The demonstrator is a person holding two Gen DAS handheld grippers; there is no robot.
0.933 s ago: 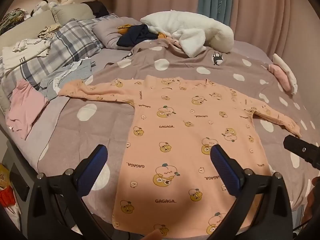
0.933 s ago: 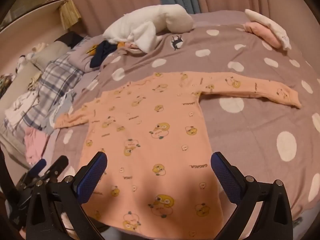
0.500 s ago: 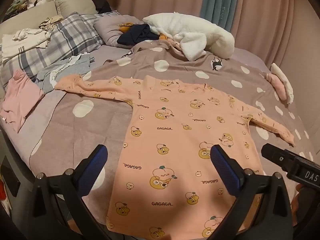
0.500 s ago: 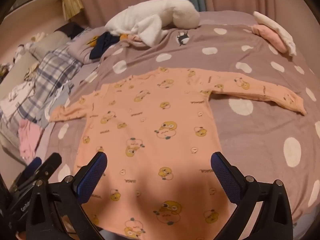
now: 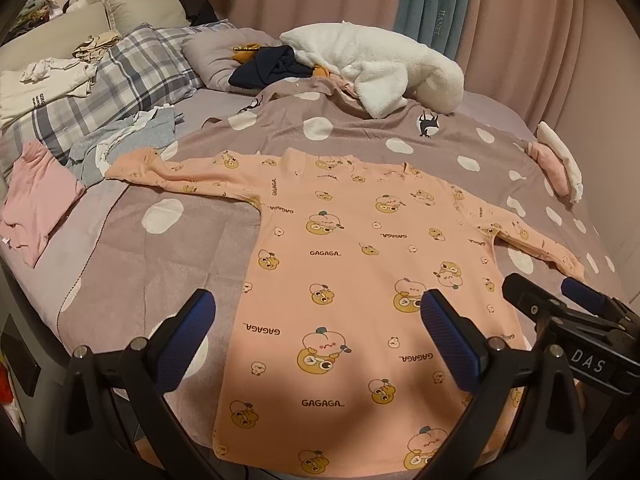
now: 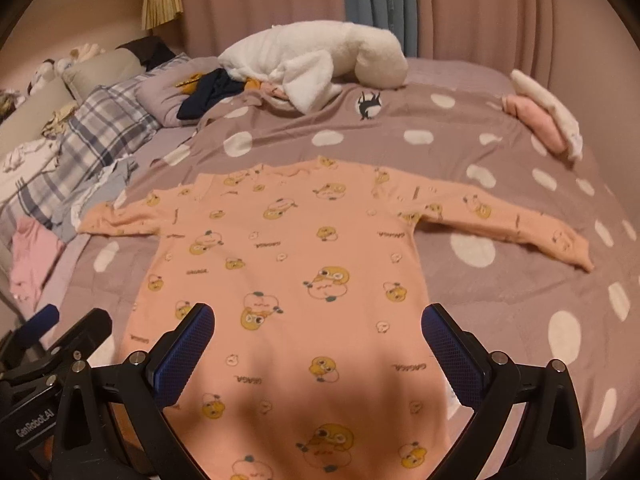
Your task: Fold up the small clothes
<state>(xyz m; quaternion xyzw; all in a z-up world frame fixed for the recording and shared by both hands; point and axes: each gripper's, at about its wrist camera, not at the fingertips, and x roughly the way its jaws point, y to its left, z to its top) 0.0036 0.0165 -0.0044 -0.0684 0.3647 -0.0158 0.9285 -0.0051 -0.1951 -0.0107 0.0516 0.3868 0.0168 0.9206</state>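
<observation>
A peach long-sleeved shirt (image 5: 360, 264) printed with cartoon faces lies flat on the spotted mauve bedspread (image 5: 160, 264), sleeves spread, hem towards me. It also shows in the right wrist view (image 6: 304, 280). My left gripper (image 5: 316, 332) is open and empty above the shirt's lower left part. My right gripper (image 6: 318, 344) is open and empty above the lower middle. The right gripper shows at the right edge of the left wrist view (image 5: 560, 304); the left gripper shows at the lower left of the right wrist view (image 6: 60, 332).
A white fleece bundle (image 5: 372, 60) and a dark garment (image 5: 272, 68) lie at the back. Plaid pillow (image 5: 120, 76), grey clothes (image 5: 132, 140) and a pink garment (image 5: 36, 196) lie left. Folded pink and white clothes (image 5: 556, 160) sit at right. Curtains hang behind.
Both grippers have moved forward and closer over the shirt's lower part. The right gripper has come further into the left wrist view. The shirt has not moved.
</observation>
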